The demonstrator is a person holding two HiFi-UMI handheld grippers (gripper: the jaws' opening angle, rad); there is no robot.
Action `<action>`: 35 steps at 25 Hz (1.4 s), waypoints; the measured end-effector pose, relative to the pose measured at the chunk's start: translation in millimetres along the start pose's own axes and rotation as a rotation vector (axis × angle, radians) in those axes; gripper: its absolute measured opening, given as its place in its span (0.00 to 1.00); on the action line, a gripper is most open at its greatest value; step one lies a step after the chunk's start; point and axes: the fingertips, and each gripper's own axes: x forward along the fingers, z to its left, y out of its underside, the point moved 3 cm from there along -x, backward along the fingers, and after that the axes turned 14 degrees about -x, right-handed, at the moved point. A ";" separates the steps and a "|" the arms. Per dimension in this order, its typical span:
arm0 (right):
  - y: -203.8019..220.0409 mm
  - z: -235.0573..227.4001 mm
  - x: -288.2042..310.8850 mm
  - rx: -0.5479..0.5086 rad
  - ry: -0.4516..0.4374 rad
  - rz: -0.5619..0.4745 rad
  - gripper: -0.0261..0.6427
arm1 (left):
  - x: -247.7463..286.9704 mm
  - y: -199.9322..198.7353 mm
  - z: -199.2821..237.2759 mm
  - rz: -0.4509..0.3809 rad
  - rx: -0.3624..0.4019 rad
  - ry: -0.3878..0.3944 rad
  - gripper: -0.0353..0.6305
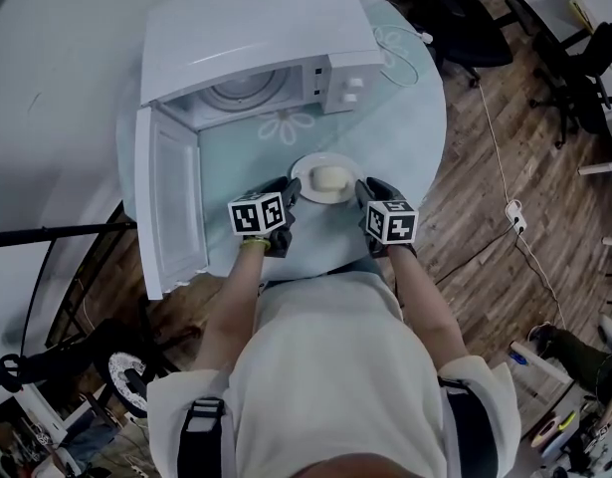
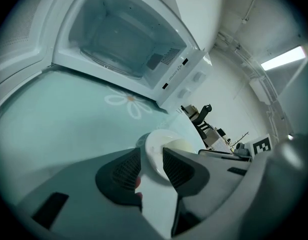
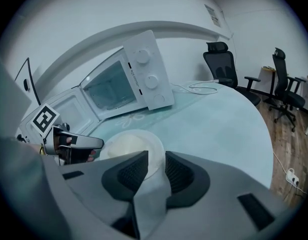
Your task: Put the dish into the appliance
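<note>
The white dish [image 1: 325,179], with a pale lump on it, sat on the round glass table [image 1: 425,118] just before the microwave [image 1: 256,38]. The door [image 1: 171,202] hung wide open at its left. The left gripper [image 1: 291,189] and right gripper [image 1: 363,192] flanked the dish, jaws parted loosely astride its rim.

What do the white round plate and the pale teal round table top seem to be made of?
White round plate: probably glazed ceramic; its rim looks smooth, thin and evenly white, though plastic is possible. Pale teal round table top: likely tinted glass or glossy laminate; it has a soft sheen and a flat printed daisy.
</note>
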 end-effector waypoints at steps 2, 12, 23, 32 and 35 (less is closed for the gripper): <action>0.6 -3.1 4.4 0.018 -0.017 0.009 0.19 | 2.9 -1.6 -1.4 0.004 0.001 0.008 0.23; -1.0 -4.6 20.0 0.015 -0.039 0.066 0.19 | 9.8 -7.0 -3.1 0.012 -0.005 0.007 0.23; -16.8 -0.8 12.4 0.037 0.019 0.047 0.12 | -2.2 -15.1 2.3 -0.043 -0.029 -0.032 0.12; -33.9 14.1 20.8 0.030 0.007 0.079 0.12 | -17.4 -26.6 10.8 -0.073 -0.046 -0.058 0.12; -40.3 20.2 24.6 0.030 -0.014 0.090 0.12 | -22.4 -31.8 15.4 -0.081 -0.063 -0.070 0.12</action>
